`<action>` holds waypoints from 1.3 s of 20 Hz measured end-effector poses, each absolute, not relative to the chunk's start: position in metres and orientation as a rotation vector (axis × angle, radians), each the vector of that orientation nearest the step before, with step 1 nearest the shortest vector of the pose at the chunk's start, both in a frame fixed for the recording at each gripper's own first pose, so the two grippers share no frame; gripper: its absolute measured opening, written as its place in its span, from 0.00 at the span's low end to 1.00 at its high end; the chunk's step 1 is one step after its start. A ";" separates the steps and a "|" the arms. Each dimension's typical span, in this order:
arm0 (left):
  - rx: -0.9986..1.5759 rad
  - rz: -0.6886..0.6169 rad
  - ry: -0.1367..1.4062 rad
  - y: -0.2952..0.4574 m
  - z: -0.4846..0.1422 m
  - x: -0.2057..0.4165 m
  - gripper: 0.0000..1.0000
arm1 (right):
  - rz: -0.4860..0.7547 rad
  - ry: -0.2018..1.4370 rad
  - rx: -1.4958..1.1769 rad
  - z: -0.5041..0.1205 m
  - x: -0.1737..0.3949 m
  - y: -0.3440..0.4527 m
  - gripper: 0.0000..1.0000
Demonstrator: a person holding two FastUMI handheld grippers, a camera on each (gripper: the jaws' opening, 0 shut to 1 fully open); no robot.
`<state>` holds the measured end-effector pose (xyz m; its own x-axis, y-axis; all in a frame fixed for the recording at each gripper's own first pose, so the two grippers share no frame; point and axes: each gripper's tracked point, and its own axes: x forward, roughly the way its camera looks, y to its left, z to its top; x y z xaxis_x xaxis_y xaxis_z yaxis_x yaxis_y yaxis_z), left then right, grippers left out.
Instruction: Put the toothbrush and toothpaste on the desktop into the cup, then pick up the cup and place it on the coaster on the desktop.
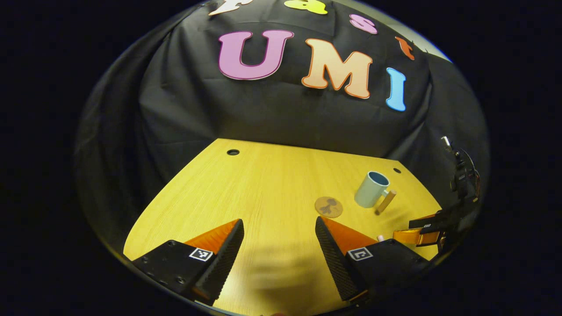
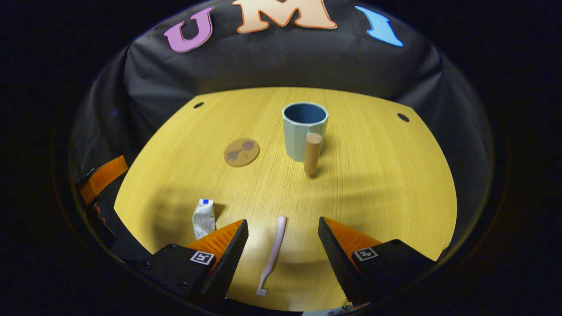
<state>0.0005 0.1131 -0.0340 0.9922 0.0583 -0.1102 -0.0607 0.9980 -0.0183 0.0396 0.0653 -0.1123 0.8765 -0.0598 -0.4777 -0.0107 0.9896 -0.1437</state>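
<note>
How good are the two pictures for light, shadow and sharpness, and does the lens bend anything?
Left gripper view: a soft shadow lies on the desktop between the fingers, and the far edge curves. Right gripper view: the cup, coaster and toothbrush look sharp, broad shadows cross the wood near the toothpaste, and the desktop bulges round.

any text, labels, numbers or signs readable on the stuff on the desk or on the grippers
No readable words or numbers on the desk's things.
Small white toothpaste tube: a blue patch near its top, print too small to read.
Round brown coaster: a dark picture, no lettering.
Pale blue mug with wooden handle and pale pink toothbrush: plain.
Left gripper and right gripper: a square black-and-white coded marker on each jaw, no letters.
</note>
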 end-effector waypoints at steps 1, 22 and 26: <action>-0.027 0.071 0.129 0.118 -0.040 -0.001 0.94 | -0.037 0.547 -0.151 -0.120 0.042 0.062 0.94; -0.087 0.128 0.283 0.151 -0.086 0.000 0.95 | -0.138 0.870 -0.154 -0.171 0.055 0.059 0.13; -0.083 0.078 0.314 0.131 -0.090 0.005 0.95 | -0.123 0.869 -0.142 -0.171 0.054 0.059 0.07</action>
<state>0.0053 0.1314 -0.0898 0.9480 0.0636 -0.3118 -0.0895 0.9935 -0.0697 0.0544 0.0585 -0.1711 0.6397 -0.1657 -0.7505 0.0499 0.9834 -0.1745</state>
